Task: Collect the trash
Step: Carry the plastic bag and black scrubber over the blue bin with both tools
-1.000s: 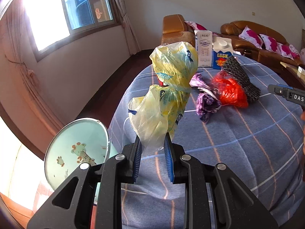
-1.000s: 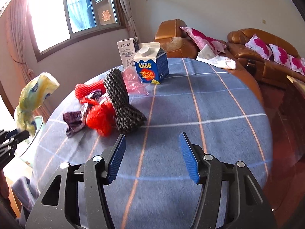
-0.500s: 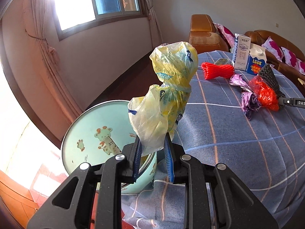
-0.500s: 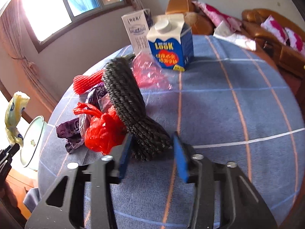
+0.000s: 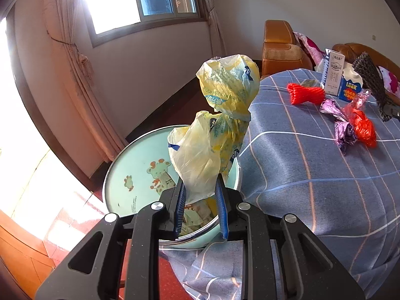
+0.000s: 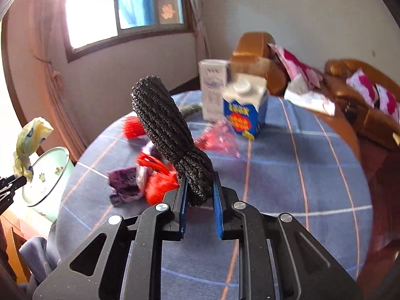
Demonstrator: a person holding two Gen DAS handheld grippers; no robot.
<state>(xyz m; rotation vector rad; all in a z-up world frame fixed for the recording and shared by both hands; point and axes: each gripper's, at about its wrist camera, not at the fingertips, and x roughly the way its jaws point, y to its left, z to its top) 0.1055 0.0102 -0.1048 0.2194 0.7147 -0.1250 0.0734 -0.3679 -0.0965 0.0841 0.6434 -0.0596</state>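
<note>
My left gripper [image 5: 200,195] is shut on a crumpled yellow plastic bag [image 5: 215,130], held upright over the pale green bin [image 5: 130,165] beside the table's edge. Paper scraps lie in the bin's bottom. My right gripper [image 6: 198,192] is closing its jaws on the lower end of a black foam net [image 6: 167,135], which stands up from between the pads and is lifted off the blue checked tablecloth [image 6: 287,175]. In the right wrist view the yellow bag [image 6: 30,140] and the bin [image 6: 47,175] show at the far left.
On the table lie a red net [image 5: 305,93], a purple wrapper [image 5: 342,130], a red plastic bag [image 5: 362,125], a pink bag [image 6: 220,137], a blue milk carton [image 6: 245,110] and a white carton [image 6: 212,87]. Brown sofas [image 6: 362,100] stand behind.
My left gripper carried the yellow bag leftwards from over the table to above the bin. My right gripper moved up to the black net, closed on it and lifted it.
</note>
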